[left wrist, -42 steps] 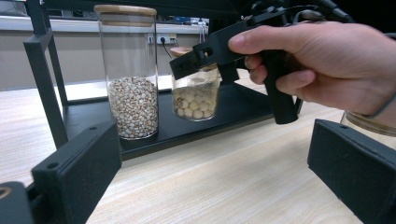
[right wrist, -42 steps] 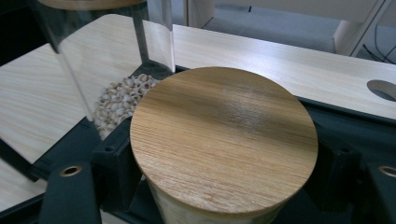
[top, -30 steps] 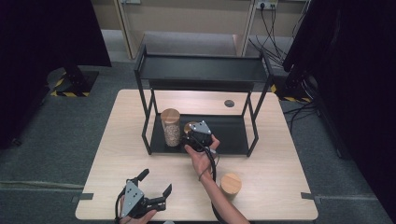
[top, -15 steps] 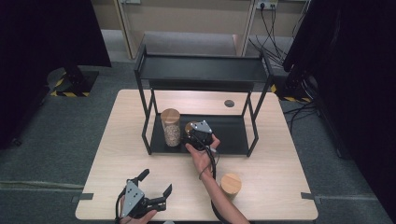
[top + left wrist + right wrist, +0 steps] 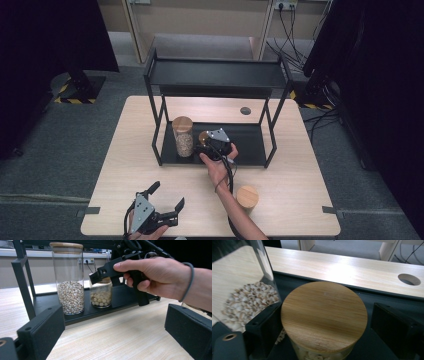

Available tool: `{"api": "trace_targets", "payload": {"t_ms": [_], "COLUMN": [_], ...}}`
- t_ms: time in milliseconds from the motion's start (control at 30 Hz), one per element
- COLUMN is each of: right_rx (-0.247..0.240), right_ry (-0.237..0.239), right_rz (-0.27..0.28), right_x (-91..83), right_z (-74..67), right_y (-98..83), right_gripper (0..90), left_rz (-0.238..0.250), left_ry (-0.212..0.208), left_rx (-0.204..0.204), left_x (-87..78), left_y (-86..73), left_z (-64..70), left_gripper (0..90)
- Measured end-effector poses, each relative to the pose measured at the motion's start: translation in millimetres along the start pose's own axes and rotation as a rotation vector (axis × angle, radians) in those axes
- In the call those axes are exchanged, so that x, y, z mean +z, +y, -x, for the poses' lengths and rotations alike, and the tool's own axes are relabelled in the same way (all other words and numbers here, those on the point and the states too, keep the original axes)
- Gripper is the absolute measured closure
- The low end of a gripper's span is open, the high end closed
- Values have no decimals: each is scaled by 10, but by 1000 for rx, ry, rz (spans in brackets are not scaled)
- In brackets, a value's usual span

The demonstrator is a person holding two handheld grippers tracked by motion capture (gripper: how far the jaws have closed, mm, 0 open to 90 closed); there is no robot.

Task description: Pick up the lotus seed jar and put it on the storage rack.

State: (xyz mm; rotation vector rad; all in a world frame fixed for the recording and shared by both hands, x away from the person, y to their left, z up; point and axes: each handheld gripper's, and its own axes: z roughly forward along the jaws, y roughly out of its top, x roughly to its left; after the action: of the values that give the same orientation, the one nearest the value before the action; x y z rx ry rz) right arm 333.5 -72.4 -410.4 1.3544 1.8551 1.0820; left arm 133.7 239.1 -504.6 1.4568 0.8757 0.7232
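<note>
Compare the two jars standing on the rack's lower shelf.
The tall jar stands far higher than the short jar. The tall jar holds small pale grains; the short jar holds bigger round beans. The right gripper straddles the short jar; the tall jar stands free. Both are glass with wooden lids.

Both grippers are black, the left gripper (image 5: 165, 209) topped by a grey three-cornered plate (screw holes in its blocky jaws); a dark band circles the right hand's (image 5: 160, 275) wrist.

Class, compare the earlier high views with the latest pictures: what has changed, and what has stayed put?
The right hand-held gripper has just been opening around the short jar; a gap shows on one side. Both hands, the tall jar, the third jar and the left hand-held gripper stayed put.
</note>
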Motion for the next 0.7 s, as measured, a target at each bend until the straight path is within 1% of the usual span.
{"api": "trace_targets", "payload": {"t_ms": [133, 267, 400, 500, 567, 700], "right_rx": [10, 17, 29, 7, 0, -15], "right_ry": [5, 10, 32, 39, 66, 97], "right_rz": [8, 11, 15, 38, 43, 58], "right_x": [-62, -122, -198, -288, -355, -466], "right_z": [-3, 1, 22, 6, 28, 54], "right_y": [7, 18, 28, 6, -12, -50], "right_gripper": [68, 58, 52, 51, 51, 49], "left_rz": [0, 0, -1, 0, -1, -1], "left_ry": [1, 2, 2, 2, 2, 3], "left_rx": [0, 1, -1, 0, 1, 0], "left_x": [0, -1, 1, 0, 1, 1], "left_y": [-2, -1, -3, -2, -3, -3], "left_z": [3, 3, 2, 3, 3, 4], "left_gripper": [23, 23, 23, 24, 23, 23]}}
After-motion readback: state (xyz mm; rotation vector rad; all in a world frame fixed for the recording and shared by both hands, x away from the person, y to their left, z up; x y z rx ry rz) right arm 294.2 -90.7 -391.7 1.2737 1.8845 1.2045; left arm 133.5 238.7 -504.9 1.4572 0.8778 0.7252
